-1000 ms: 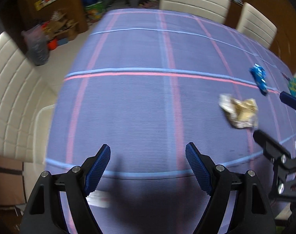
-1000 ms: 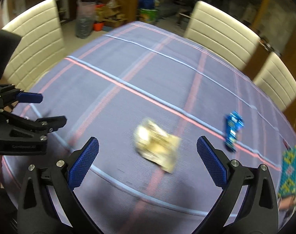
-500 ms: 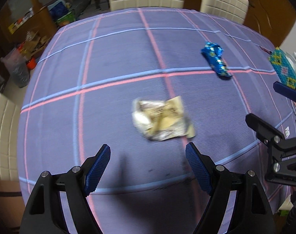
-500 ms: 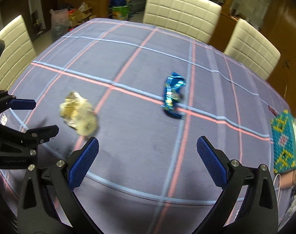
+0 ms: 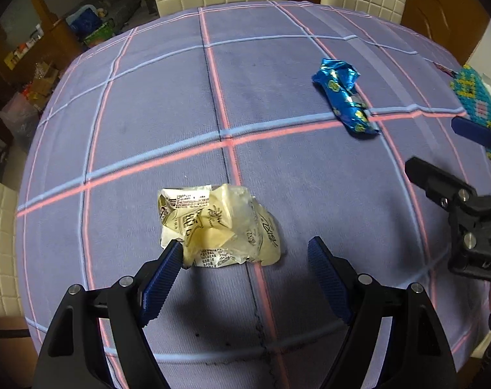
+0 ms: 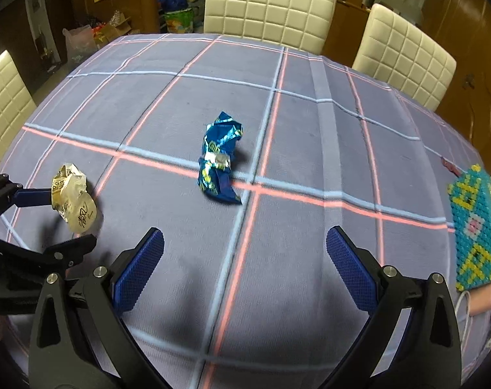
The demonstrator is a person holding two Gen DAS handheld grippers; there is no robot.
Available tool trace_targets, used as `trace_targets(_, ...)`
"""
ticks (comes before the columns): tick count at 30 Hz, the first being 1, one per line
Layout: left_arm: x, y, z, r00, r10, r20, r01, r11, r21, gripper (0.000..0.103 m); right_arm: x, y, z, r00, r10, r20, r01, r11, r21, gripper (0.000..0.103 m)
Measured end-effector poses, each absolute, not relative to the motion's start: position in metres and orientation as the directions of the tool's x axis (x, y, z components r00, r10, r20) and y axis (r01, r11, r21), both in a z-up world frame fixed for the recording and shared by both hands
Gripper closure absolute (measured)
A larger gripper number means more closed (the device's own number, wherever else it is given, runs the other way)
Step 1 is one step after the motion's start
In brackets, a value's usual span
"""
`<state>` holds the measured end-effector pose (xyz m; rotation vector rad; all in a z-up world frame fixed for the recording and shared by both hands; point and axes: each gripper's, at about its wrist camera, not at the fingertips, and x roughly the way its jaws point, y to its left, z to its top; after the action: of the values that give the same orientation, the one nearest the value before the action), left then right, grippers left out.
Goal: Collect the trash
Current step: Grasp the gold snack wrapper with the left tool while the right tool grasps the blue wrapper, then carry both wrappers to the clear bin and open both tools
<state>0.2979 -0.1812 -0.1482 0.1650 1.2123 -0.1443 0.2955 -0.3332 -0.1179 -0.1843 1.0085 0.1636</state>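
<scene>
The left gripper (image 5: 245, 254) is hanging wide apart over the crumpled yellow wrapper (image 5: 218, 231), empty. The right gripper (image 6: 245, 246) is likewise gaping, the blue wrapper (image 6: 219, 159) lying ahead on the tablecloth (image 6: 310, 149). Only its view is showing the beaded pouch (image 6: 472, 230) fully.

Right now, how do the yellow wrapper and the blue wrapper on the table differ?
The yellow wrapper is pale, partly see-through plastic with dark print; the blue wrapper is shiny foil with yellow marks. The yellow wrapper is spread in a wide crumple, the blue wrapper long and twisted. The yellow one sits at the open left gripper; the blue one lies ahead of the open right gripper. Both are crumpled and ungrasped.
</scene>
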Motion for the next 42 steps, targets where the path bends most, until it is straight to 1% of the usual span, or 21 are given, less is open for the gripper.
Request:
trace_targets(3, 0.305, -0.176, -0.153, 0.336, -0.008, -0.942, 0.182, 0.982, 0.057, 0.026, 0.311, -0.327, -0.122, 0.526, 0.073, -0.847, -0.236, 0.97, -0.063, 0.004)
trace_targets(6, 0.312, -0.161, -0.16, 0.316, -0.028, -0.948, 0.152, 0.988, 0.021, 0.025, 0.323, -0.321, -0.128, 0.522, 0.088, -0.849, -0.248, 0.967, -0.052, 0.004)
trace_targets(10, 0.319, -0.154, -0.157, 0.338, -0.009, -0.941, 0.152, 0.987, 0.046, 0.027, 0.339, -0.31, -0.137, 0.522, 0.097, -0.847, -0.258, 0.965, -0.049, 0.007)
trace_targets(12, 0.324, -0.151, -0.155, 0.339, -0.017, -0.94, 0.152, 0.988, 0.038, 0.033, 0.345, -0.306, -0.14, 0.52, 0.095, -0.849, -0.262, 0.964, -0.053, 0.016)
trace_targets(13, 0.326, -0.15, -0.154, 0.339, -0.023, -0.941, 0.154, 0.988, 0.031, 0.038, 0.347, -0.304, -0.142, 0.518, 0.093, -0.85, -0.264, 0.963, -0.056, 0.019)
trace_targets(14, 0.329, -0.15, -0.153, 0.339, -0.024, -0.94, 0.155, 0.987, 0.03, 0.042, 0.349, -0.302, -0.144, 0.515, 0.094, -0.852, -0.266, 0.962, -0.054, 0.024)
trace_targets(15, 0.33, -0.151, -0.153, 0.34, -0.022, -0.94, 0.155, 0.987, 0.033, 0.043, 0.351, -0.301, -0.146, 0.511, 0.096, -0.854, -0.267, 0.962, -0.051, 0.031)
trace_targets(16, 0.332, -0.15, -0.152, 0.342, -0.023, -0.939, 0.156, 0.987, 0.033, 0.044, 0.353, -0.3, -0.148, 0.504, 0.099, -0.858, -0.267, 0.963, -0.046, 0.034)
trace_targets(17, 0.332, -0.148, -0.152, 0.343, -0.027, -0.939, 0.158, 0.987, 0.029, 0.046, 0.354, -0.3, -0.15, 0.497, 0.101, -0.862, -0.268, 0.962, -0.042, 0.043)
trace_targets(18, 0.332, -0.153, -0.153, 0.346, -0.028, -0.938, 0.161, 0.987, 0.029, 0.048, 0.354, -0.299, -0.153, 0.485, 0.105, -0.868, -0.273, 0.961, -0.036, 0.057)
trace_targets(19, 0.33, -0.153, -0.152, 0.351, -0.026, -0.936, 0.164, 0.986, 0.034, 0.054, 0.354, -0.298, -0.155, 0.475, 0.109, -0.873, -0.275, 0.961, -0.03, 0.066)
trace_targets(20, 0.328, -0.153, -0.153, 0.355, -0.02, -0.935, 0.165, 0.985, 0.042, 0.06, 0.353, -0.298, -0.156, 0.473, 0.117, -0.873, -0.278, 0.96, -0.022, 0.071)
trace_targets(21, 0.326, -0.151, -0.152, 0.363, -0.016, -0.931, 0.167, 0.985, 0.048, 0.062, 0.351, -0.298, -0.156, 0.474, 0.117, -0.872, -0.282, 0.959, -0.024, 0.072)
trace_targets(22, 0.324, -0.15, -0.15, 0.367, -0.017, -0.93, 0.169, 0.984, 0.049, 0.068, 0.349, -0.296, -0.156, 0.475, 0.12, -0.872, -0.289, 0.957, -0.026, 0.073)
trace_targets(23, 0.322, -0.148, -0.148, 0.373, -0.019, -0.928, 0.171, 0.984, 0.049, 0.071, 0.346, -0.295, -0.155, 0.475, 0.124, -0.871, -0.296, 0.955, -0.026, 0.073)
trace_targets(27, 0.314, -0.139, -0.14, 0.397, -0.013, -0.918, 0.171, 0.983, 0.06, 0.072, 0.33, -0.285, -0.148, 0.488, 0.129, -0.863, -0.325, 0.945, -0.042, 0.074)
trace_targets(35, 0.29, -0.113, -0.118, 0.441, -0.002, -0.898, 0.151, 0.986, 0.072, 0.072, 0.295, -0.251, -0.122, 0.499, 0.147, -0.854, -0.392, 0.917, -0.071, 0.074)
trace_targets(42, 0.265, -0.078, -0.102, 0.472, 0.013, -0.882, 0.103, 0.992, 0.07, 0.072, 0.268, -0.21, -0.103, 0.511, 0.15, -0.846, -0.455, 0.883, -0.118, 0.074)
